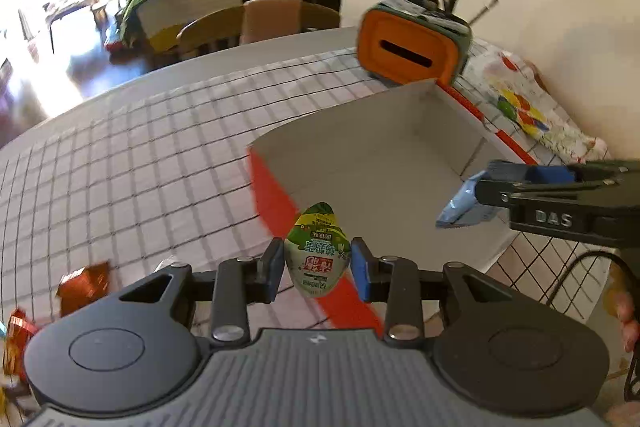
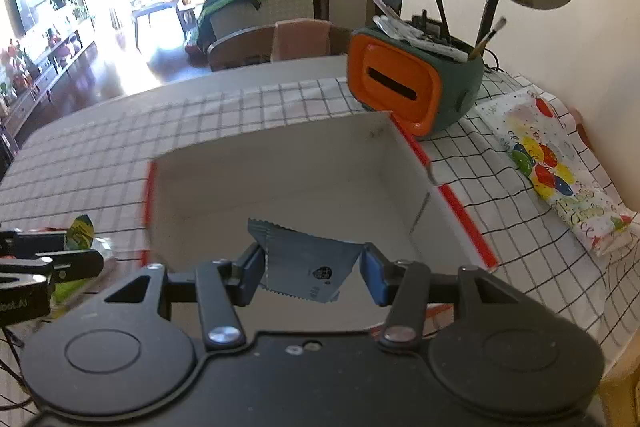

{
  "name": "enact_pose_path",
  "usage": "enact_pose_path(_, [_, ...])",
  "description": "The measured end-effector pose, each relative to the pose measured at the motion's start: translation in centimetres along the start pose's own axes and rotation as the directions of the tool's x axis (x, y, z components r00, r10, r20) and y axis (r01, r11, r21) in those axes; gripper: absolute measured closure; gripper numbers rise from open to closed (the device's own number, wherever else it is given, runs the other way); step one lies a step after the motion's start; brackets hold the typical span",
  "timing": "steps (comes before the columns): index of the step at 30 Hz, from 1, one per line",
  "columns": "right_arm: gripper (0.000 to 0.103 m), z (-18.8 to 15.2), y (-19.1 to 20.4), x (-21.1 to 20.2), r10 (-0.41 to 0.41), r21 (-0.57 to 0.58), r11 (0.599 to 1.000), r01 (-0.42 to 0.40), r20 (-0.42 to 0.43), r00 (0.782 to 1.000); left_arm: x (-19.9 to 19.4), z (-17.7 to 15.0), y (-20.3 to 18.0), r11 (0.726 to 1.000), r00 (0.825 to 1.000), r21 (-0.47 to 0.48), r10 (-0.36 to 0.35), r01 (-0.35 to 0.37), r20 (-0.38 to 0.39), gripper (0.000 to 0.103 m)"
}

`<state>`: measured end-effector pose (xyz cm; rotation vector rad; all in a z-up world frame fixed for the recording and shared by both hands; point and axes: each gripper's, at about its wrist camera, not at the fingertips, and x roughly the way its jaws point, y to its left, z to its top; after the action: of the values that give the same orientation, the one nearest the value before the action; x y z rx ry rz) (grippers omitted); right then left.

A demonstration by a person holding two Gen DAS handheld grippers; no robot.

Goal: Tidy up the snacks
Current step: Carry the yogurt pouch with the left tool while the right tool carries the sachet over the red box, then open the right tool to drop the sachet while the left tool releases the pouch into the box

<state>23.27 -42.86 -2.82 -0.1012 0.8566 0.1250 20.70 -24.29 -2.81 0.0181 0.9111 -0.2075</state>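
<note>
Over the open box (image 2: 280, 187), the right gripper (image 2: 312, 269) clamps a blue packet (image 2: 308, 263); beside it the left gripper (image 1: 318, 263) pinches a green pouch (image 1: 318, 251), both poised, I'd say, for dropping in.

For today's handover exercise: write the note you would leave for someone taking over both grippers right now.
Left gripper: shut on a green egg-shaped snack pack, at the near left corner of the box.
Right gripper: shut on a grey-blue sachet, over the box.
Done: both snacks picked up; the visible part of the box holds nothing yet.
Left: drop both in, then fetch the orange-wrapped snacks on the checked tablecloth.
</note>
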Motion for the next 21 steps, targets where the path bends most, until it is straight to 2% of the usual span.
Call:
enact_pose_path(9, [0.052,0.6,-3.3,3.9,0.007,-0.013,1.000,-0.008,-0.078,0.997,5.2,1.9,-3.7,0.998,0.997,0.059,0.004,0.001,-0.072,0.068])
enact_pose_path(21, [0.052,0.4,-3.7,7.8,0.046,-0.073,0.996,-0.059,-0.177,0.983,10.4,1.8,-5.4,0.995,0.981,0.099,0.044,-0.025,-0.190,0.068])
